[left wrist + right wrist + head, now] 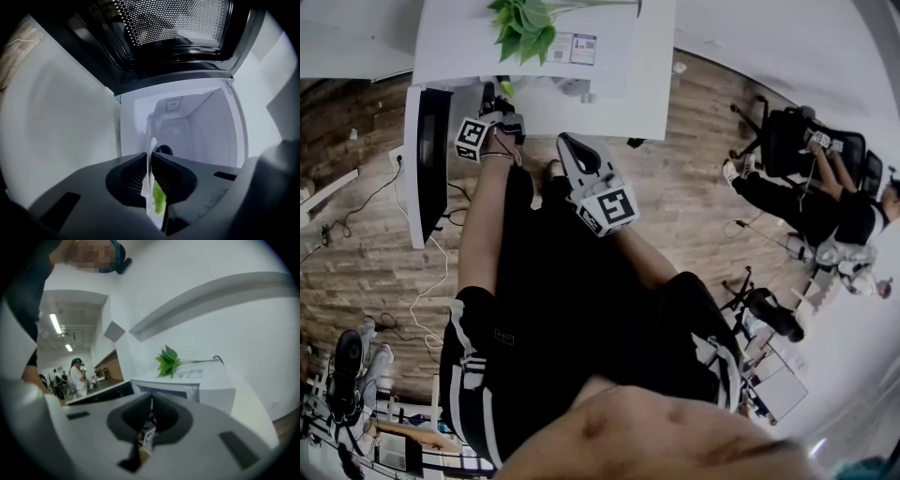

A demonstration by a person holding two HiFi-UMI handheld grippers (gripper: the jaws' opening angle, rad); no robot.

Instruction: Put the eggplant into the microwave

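Observation:
The white microwave [581,103] stands with its dark door [431,159] swung open to the left. My left gripper [502,101] reaches into its mouth. In the left gripper view the jaws are pressed together on a thin green piece [159,199], which looks like the eggplant's stalk, and a dark rounded end [164,150] shows just past them. The white cavity [187,131] lies straight ahead. My right gripper [572,150] hangs back in front of the microwave [197,383], shut, with only a small white tag [147,434] between its jaws.
A green plant [525,26] lies on top of the microwave. The perforated door window [173,23] hangs above the left gripper. A seated person [825,202] and office chairs are at the right on the wooden floor. Cables [422,300] trail at the left.

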